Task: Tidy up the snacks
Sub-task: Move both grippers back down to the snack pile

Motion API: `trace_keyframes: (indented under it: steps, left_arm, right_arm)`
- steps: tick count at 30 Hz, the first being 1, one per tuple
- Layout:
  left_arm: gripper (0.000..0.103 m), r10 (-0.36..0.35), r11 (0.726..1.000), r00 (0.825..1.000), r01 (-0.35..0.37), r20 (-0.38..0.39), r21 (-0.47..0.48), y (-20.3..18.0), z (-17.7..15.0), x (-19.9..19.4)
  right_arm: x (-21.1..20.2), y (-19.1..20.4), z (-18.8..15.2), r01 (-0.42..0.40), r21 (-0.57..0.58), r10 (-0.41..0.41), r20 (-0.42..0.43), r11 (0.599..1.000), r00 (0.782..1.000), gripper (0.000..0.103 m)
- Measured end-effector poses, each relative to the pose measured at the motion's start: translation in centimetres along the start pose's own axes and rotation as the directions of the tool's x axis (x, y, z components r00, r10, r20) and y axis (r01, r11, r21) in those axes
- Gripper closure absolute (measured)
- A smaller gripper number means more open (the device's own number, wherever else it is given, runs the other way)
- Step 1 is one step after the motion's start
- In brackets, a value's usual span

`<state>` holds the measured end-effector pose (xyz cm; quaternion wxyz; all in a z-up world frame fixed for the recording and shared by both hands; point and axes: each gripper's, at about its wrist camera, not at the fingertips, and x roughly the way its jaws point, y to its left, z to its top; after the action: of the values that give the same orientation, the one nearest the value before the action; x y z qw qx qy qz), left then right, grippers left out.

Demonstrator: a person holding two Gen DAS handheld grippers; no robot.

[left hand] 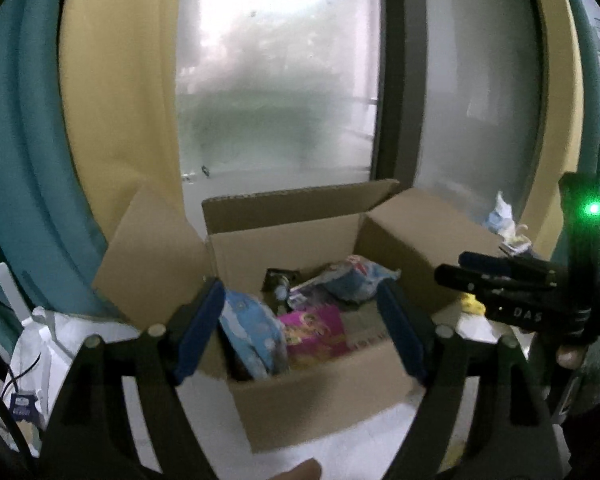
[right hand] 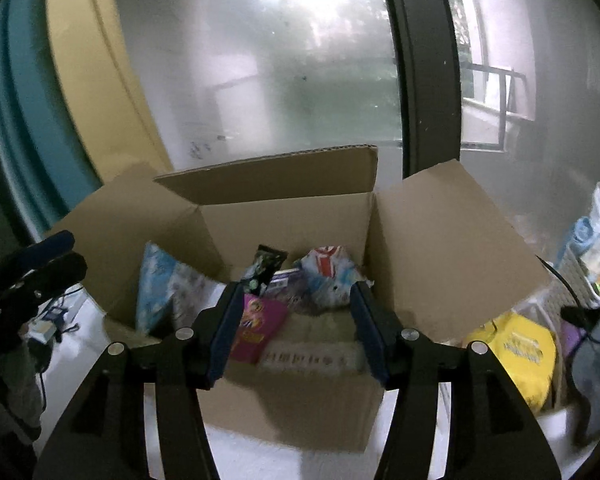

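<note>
A: Surface and room?

B: White surface point(right hand: 260, 456) in front of a frosted window point(left hand: 276, 80) with a dark frame; yellow and teal curtains point(left hand: 112, 100) at the sides. An open cardboard box point(right hand: 300, 412) stands on the surface, flaps up.

A: Snacks?

B: Inside the box: a light blue bag point(right hand: 156, 284) at the left, a magenta packet point(right hand: 256, 324), a red-white-blue packet point(right hand: 328, 272) and a small dark packet point(right hand: 266, 266) toward the back. A yellow bag point(right hand: 516, 360) lies outside, right of the box, beside a wicker basket point(right hand: 572, 284).

A: Fingers?

B: Left gripper point(left hand: 300, 332): fingers point(left hand: 198, 336) wide apart, empty, poised over the box's near edge. Right gripper point(right hand: 296, 324): fingers point(right hand: 230, 328) about half apart, empty, also over the box. No earlier picture, so no note on motion. Both views are blurred.
</note>
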<state>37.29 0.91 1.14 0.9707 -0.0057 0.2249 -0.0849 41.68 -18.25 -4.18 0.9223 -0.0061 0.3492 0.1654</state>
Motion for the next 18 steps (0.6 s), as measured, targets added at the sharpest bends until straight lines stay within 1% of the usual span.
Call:
trace_keyframes:
  steps: [7,14,18]
  left_arm:
    - [0.023,-0.045,0.999,0.999,0.046,-0.028,0.014,-1.0,-2.4,-3.8]
    - [0.023,-0.068,0.998,0.995,0.068,-0.08,0.002,-1.6,-6.4,-5.8]
    - [0.023,-0.089,0.996,0.988,0.087,-0.125,-0.02,-1.9,-9.0,-6.5]
  right_arm:
    - [-4.7,1.6,-2.0,-0.016,-0.006,0.016,0.017,1.0,1.0,0.045]
    - [-8.6,2.2,-5.1,-0.021,0.018,0.021,0.017,1.0,1.0,0.044]
    - [-10.2,2.2,-7.3,-0.015,0.043,0.014,0.01,0.999,1.0,0.044]
